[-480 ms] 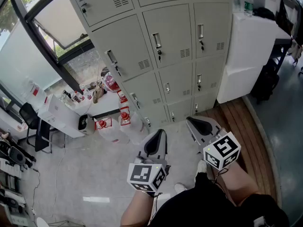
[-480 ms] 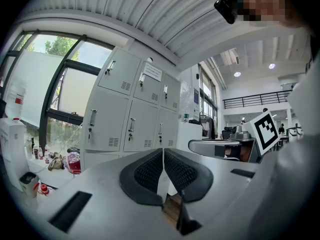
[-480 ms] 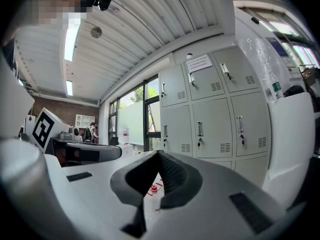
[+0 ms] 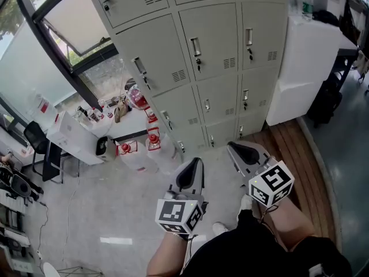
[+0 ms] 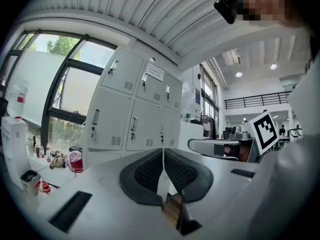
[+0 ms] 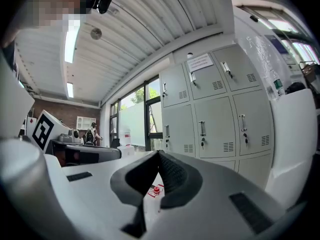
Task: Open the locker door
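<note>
Standing back from a bank of grey lockers (image 4: pixel 207 51), which fills the top centre of the head view. All doors in sight are shut. The locker door (image 4: pixel 210 42) in the middle column, upper centre of the frame, has an upright handle (image 4: pixel 195 46) near its left edge, with a key hanging below it. Neither gripper touches any door; both are well apart from the lockers.

Left gripper (image 4: pixel 193 165) sits at lower centre of the head view and points up-frame toward the lockers. In the left gripper view its jaws are pressed together at the tips (image 5: pixel 163 151), with nothing between them. The lockers show beyond, at centre left of that view.

Right gripper (image 4: pixel 235 149) sits just right of the left one, at about the same level. In the right gripper view its jaws are likewise pressed together (image 6: pixel 157 155) and pinch nothing. The lockers fill the right half of that view.

Marker cubes ride behind each pair of jaws: left cube (image 4: pixel 179 215), right cube (image 4: pixel 271 183).

Surroundings: a white cabinet (image 4: pixel 302 68) stands against the right end of the lockers, with a water bottle (image 4: pixel 307 2) on top. A window (image 4: pixel 63 22) runs along the upper left. Red-capped jugs (image 4: pixel 151 146) sit on the floor at the foot of the lockers, left of centre. A wooden floor strip (image 4: pixel 288 143) lies at right.
</note>
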Available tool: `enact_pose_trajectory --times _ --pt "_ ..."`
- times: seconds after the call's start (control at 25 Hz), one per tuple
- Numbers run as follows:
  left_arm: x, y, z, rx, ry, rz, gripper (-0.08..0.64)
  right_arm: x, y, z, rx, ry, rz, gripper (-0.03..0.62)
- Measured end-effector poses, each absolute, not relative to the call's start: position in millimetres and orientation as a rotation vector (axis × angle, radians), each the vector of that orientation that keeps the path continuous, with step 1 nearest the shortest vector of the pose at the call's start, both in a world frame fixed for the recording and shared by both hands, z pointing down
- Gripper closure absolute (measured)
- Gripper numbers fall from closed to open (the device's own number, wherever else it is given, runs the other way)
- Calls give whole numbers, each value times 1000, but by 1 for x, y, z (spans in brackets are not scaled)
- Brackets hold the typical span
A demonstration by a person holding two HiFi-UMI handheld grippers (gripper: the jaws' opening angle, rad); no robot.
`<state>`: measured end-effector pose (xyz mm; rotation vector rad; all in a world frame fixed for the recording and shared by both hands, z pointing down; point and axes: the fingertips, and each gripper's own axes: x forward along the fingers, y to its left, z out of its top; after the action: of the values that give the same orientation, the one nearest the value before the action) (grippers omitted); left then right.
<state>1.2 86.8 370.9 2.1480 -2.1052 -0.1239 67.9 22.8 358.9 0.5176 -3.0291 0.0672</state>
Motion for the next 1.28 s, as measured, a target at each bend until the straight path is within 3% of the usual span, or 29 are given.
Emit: enact_pose_trajectory --times 1.28 --pt "-72 24 389 2038 -2166 -82 538 -31 -54 370 345 -3032 115 538"
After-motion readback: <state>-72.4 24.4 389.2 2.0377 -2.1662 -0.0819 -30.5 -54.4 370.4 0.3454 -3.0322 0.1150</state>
